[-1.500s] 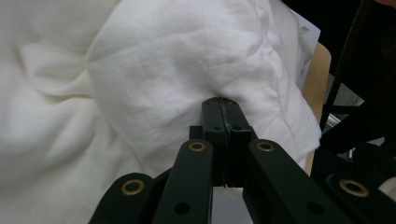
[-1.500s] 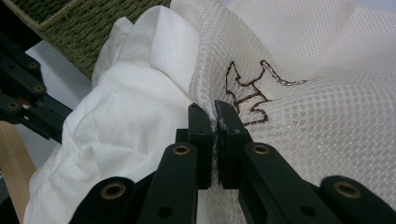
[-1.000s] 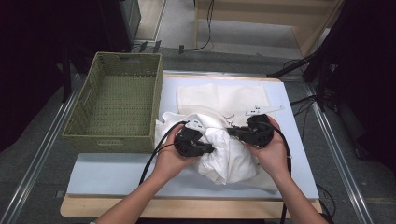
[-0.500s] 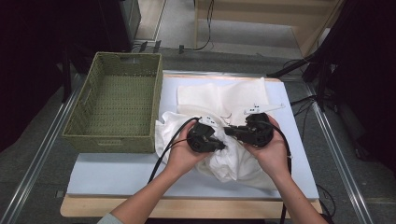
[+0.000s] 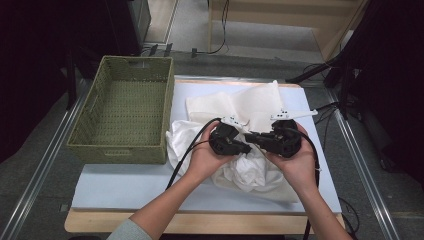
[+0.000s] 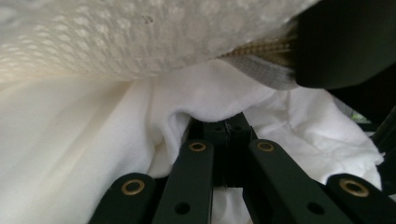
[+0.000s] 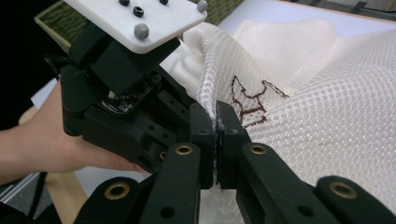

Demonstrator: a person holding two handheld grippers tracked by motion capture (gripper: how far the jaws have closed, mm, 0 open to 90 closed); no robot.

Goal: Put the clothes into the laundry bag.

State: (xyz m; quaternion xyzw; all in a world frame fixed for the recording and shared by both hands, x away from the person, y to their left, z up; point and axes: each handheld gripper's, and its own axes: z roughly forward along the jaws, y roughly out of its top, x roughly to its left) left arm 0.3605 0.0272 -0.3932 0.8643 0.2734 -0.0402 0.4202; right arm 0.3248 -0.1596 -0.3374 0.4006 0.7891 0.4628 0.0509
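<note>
High view: over the white mat, right of the wicker basket, the left gripper pinches the white garment while the right gripper clamps the mesh laundry bag's edge, plausibly so the garment can be bagged.

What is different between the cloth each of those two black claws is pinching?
The right gripper is shut on the mesh bag, an open net with holes and a brown outline drawing. The left gripper is shut on the white cloth, which is smooth, plain and closely woven. The mesh bag is stretched upward into a taut sheet; the white cloth sags in soft folds. Both are whitish and lie bunched together on the table.
</note>
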